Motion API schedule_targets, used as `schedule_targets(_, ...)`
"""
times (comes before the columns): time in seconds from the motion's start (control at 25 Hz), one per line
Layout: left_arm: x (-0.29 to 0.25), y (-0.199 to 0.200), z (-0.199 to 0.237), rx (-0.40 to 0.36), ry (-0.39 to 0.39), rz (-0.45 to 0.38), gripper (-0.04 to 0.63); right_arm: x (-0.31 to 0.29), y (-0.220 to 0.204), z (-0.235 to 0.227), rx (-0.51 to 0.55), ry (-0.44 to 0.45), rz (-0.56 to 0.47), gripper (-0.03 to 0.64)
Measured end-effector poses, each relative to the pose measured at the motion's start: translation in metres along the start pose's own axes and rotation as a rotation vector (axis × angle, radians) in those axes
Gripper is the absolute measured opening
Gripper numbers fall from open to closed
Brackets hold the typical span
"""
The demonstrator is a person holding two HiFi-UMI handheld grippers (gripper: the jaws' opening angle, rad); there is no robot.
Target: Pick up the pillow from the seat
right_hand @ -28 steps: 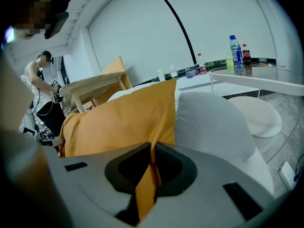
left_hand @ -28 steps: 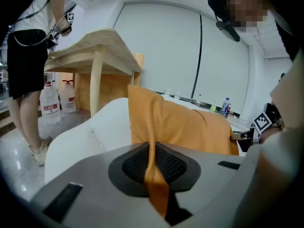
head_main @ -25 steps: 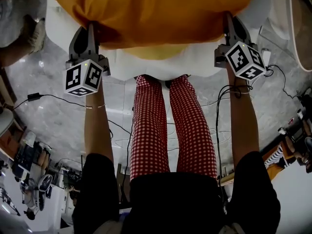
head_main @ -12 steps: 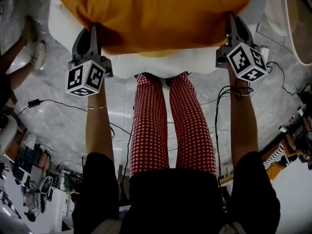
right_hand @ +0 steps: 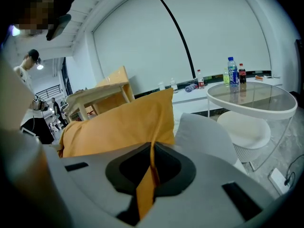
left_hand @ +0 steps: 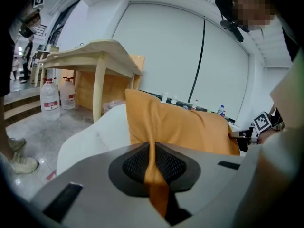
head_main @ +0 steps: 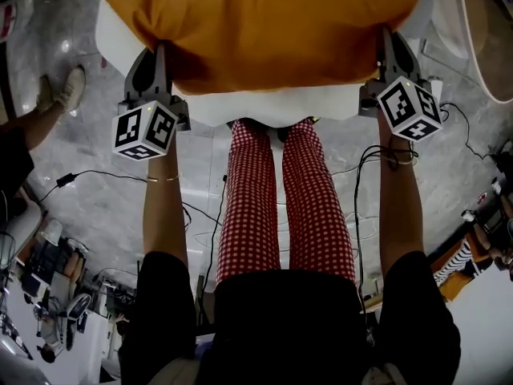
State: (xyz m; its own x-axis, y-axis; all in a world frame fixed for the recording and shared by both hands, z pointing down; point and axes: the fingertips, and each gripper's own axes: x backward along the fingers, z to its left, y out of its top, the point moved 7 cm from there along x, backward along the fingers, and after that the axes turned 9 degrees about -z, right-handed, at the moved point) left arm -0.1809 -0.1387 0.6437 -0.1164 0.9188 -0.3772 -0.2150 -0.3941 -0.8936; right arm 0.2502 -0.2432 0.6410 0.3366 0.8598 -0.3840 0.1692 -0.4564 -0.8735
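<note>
The orange fabric pillow (head_main: 264, 22) is stretched between the two tools over the white moulded seat (head_main: 272, 107); whether its underside touches the seat cannot be told. The left gripper (head_main: 158, 54) has its jaws nearly together, pinching a thin fold of the orange cloth at the pillow's left near corner. The right gripper (head_main: 388, 42) is closed the same way on a fold at the right near corner. In each gripper view the cloth runs as a narrow strip down through the gap between the dark pads.

Two large clear plastic water jugs (left_hand: 50, 99) with red-and-white labels stand on the grey floor beside a pale wooden table (left_hand: 95, 61); how full they are cannot be made out. On a round glass-topped table (right_hand: 251, 99) stand a clear bottle with a blue cap (right_hand: 232, 72) and, just beside it, a smaller bottle of dark drink with a red cap (right_hand: 242, 73)
</note>
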Motion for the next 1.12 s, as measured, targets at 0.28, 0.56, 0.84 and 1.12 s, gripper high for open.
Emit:
schedule_targets(0.28,0.017,0.023,-0.007,0.018,-0.006,-0.024,0.041,0.020,0.028,0.013,-0.003,-0.012,-0.038,0.037)
schedule_targets(0.56,0.029,0.043,-0.002,0.020,-0.018,-0.038,0.041,0.035,0.054,0.032,-0.037,0.005,-0.081,0.037)
schedule_targets(0.84,0.047,0.061,-0.002,0.035,-0.019,-0.049,0.041,0.053,0.071,0.046,-0.058,0.023,-0.102,0.037)
schedule_targets(1.12,0.056,0.081,-0.007,-0.008,-0.063,-0.025,0.041,0.067,0.090,0.053,-0.068,0.013,-0.108,0.037)
